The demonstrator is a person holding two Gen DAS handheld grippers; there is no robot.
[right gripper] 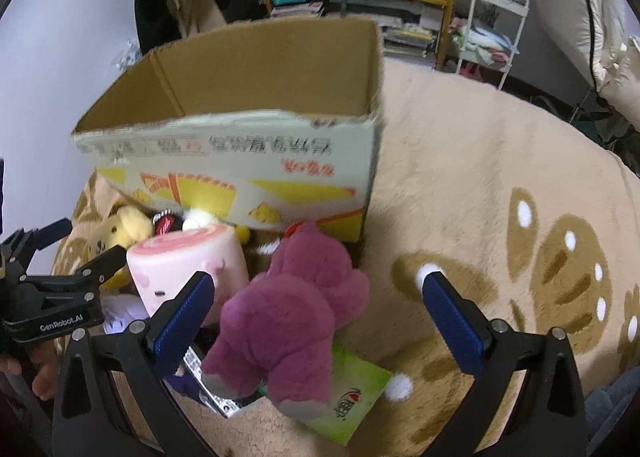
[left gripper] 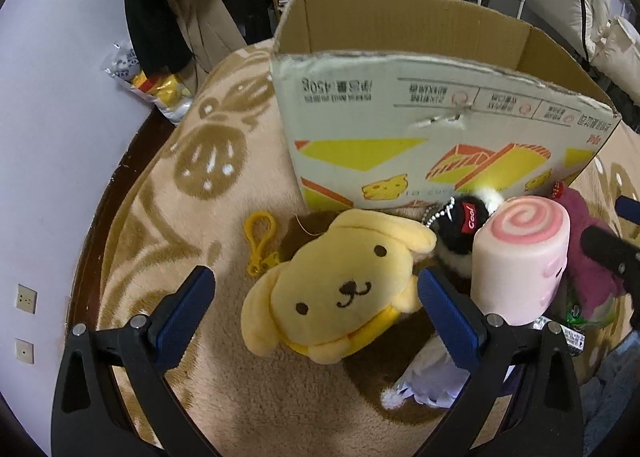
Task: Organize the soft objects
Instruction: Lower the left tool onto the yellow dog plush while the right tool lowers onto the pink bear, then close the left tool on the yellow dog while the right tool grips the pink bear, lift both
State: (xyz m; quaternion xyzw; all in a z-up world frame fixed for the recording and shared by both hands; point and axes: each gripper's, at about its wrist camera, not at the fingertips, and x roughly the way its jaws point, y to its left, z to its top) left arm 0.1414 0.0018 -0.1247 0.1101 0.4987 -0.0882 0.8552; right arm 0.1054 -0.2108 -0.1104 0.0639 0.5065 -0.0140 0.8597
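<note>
A yellow dog plush (left gripper: pixel 340 285) lies on the beige blanket between the fingers of my left gripper (left gripper: pixel 316 297), which is open around it. To its right stand a pink swirl roll squishy (left gripper: pixel 520 257) and a small black plush (left gripper: pixel 460 233) with a bead chain. A magenta bear plush (right gripper: pixel 292 313) lies between the blue pads of my open right gripper (right gripper: pixel 320 305), partly on a green packet (right gripper: pixel 352 401). The roll squishy (right gripper: pixel 188 261) and the dog plush (right gripper: pixel 120 229) sit left of it. An open cardboard box (left gripper: pixel 420 137) (right gripper: pixel 248 161) stands just behind the toys.
The beige patterned blanket (left gripper: pixel 208 185) (right gripper: pixel 500 177) covers the surface, with bare room to the right of the box. A yellow clip (left gripper: pixel 260 241) lies by the dog plush. White fabric (left gripper: pixel 428 381) lies under the left gripper. Shelves and a white rack (right gripper: pixel 492 29) stand behind.
</note>
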